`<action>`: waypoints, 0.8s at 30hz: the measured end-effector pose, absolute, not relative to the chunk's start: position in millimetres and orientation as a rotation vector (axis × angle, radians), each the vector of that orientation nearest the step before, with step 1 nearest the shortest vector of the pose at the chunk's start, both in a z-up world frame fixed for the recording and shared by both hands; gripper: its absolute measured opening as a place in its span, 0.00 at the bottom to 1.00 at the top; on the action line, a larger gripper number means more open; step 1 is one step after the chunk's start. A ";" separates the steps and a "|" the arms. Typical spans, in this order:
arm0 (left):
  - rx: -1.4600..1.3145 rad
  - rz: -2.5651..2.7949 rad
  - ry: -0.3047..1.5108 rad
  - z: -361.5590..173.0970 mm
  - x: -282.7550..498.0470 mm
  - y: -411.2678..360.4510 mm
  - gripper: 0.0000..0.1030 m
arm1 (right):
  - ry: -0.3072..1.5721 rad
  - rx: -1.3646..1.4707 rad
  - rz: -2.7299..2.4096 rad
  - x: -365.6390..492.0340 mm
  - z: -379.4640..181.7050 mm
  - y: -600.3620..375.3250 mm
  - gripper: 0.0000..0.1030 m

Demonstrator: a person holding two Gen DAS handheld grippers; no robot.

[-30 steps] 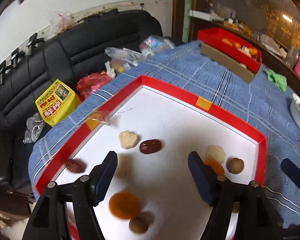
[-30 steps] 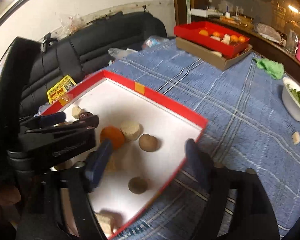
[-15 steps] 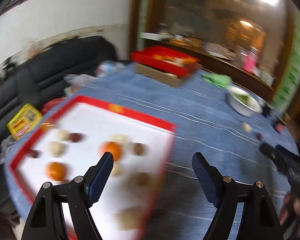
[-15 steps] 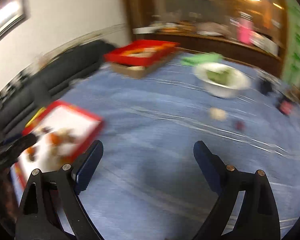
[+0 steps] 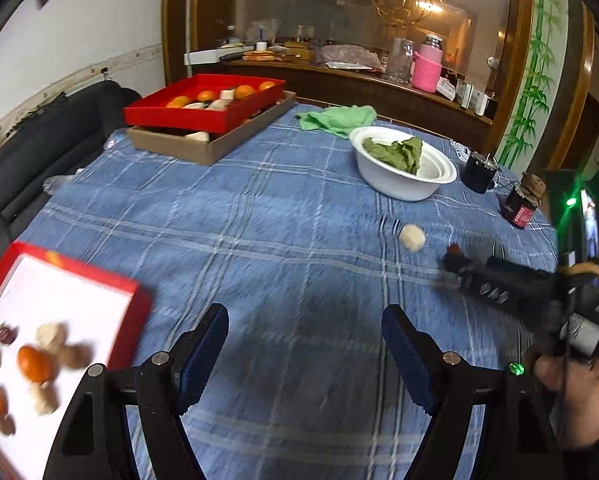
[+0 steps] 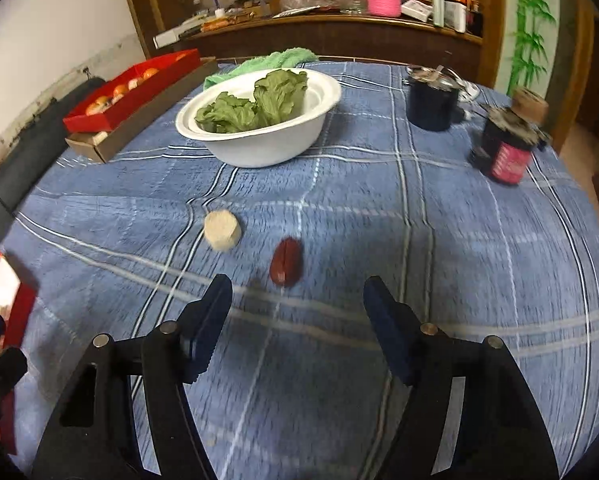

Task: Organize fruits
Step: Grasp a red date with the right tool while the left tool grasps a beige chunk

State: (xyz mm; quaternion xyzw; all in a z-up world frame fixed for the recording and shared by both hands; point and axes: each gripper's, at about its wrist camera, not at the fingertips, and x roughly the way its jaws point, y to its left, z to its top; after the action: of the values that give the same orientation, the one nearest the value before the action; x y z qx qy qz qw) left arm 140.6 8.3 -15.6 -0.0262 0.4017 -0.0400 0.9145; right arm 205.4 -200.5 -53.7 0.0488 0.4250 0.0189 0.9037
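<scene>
Red-walled white-floored tray (image 5: 133, 298) at far left holds oranges, pale lumps. Your left gripper (image 5: 305, 350): jaws wide, empty. Your right gripper (image 6: 297, 322): jaws closing, empty, nearer dark red oval date (image 6: 285, 261) just ahead, long axis pointing away. Beige round fruit chunk (image 6: 222, 229) left of date.
</scene>
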 end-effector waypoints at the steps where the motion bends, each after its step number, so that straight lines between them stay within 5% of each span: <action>1: -0.049 -0.084 0.825 -16.6 147.8 2.5 0.75 | 0.891 0.088 0.027 212.3 -57.5 -198.7 0.60; 2: -0.039 -0.088 0.820 -18.1 157.6 -5.7 0.75 | 0.902 0.084 0.024 216.0 -61.0 -197.4 0.55; 4: -0.027 -0.102 0.826 -21.8 170.8 -17.3 0.75 | 0.888 0.042 -0.005 221.3 -60.3 -197.3 0.15; 15: 0.063 -0.163 0.859 -53.8 235.6 -108.1 0.61 | 0.857 0.195 0.005 201.7 -62.5 -252.2 0.15; 16: 0.065 -0.173 0.873 -58.5 241.2 -113.9 0.58 | 0.859 0.196 0.012 202.3 -63.3 -251.3 0.15; 19: 0.089 -0.156 0.902 -65.9 250.7 -121.5 0.24 | 0.855 0.204 0.022 200.9 -63.0 -252.3 0.14; 24: 0.101 -0.176 0.898 -69.1 240.8 -113.7 0.23 | 0.851 0.198 0.029 197.7 -61.9 -251.2 0.14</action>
State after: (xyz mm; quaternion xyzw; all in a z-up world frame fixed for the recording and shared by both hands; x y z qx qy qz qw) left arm 240.8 -113.7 -69.1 0.0488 0.4334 -0.0847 0.8959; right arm 197.7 -251.2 -61.9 0.0957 0.4122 0.0143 0.9059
